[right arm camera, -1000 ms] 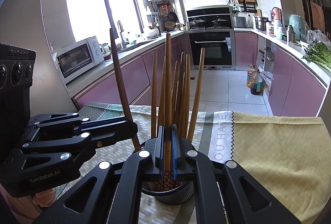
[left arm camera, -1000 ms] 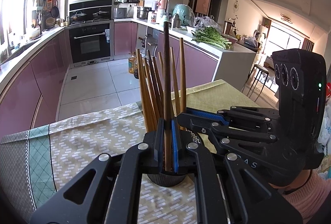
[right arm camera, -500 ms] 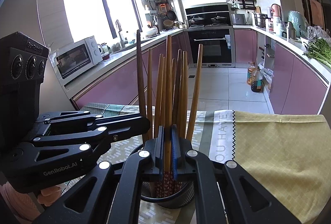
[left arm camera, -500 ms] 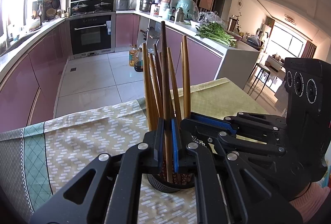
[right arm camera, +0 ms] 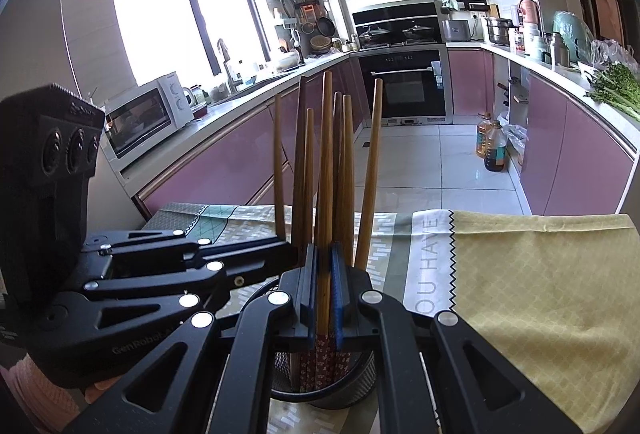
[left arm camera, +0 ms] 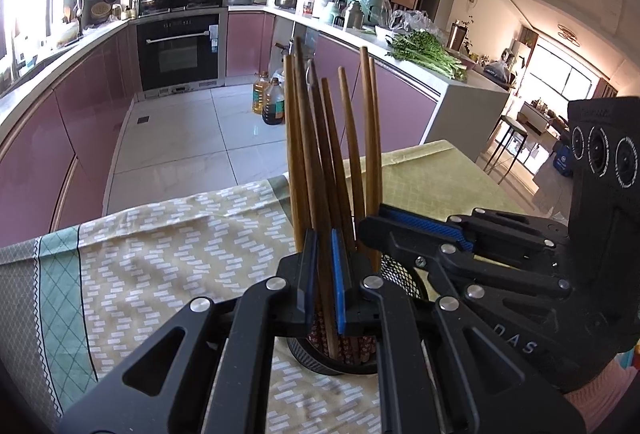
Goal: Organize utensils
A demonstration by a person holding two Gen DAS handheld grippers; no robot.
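I have each gripper clamped on one chopstick, left gripper (left arm camera: 325,288) and right gripper (right arm camera: 325,292), both low centre, tips inside the mesh holder (right arm camera: 324,390). Releasing remains, I judge.

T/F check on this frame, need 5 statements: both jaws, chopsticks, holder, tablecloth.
1. The left gripper is shut on a chopstick. True.
2. The right gripper is open and empty. False: its jaws are shut on a chopstick.
3. The chopsticks stand upright in a black mesh holder. True.
4. The holder lies tipped on its side. False: it stands upright on the tablecloth.
5. The tablecloth is plain white. False: it is patterned, with green and yellow sections.
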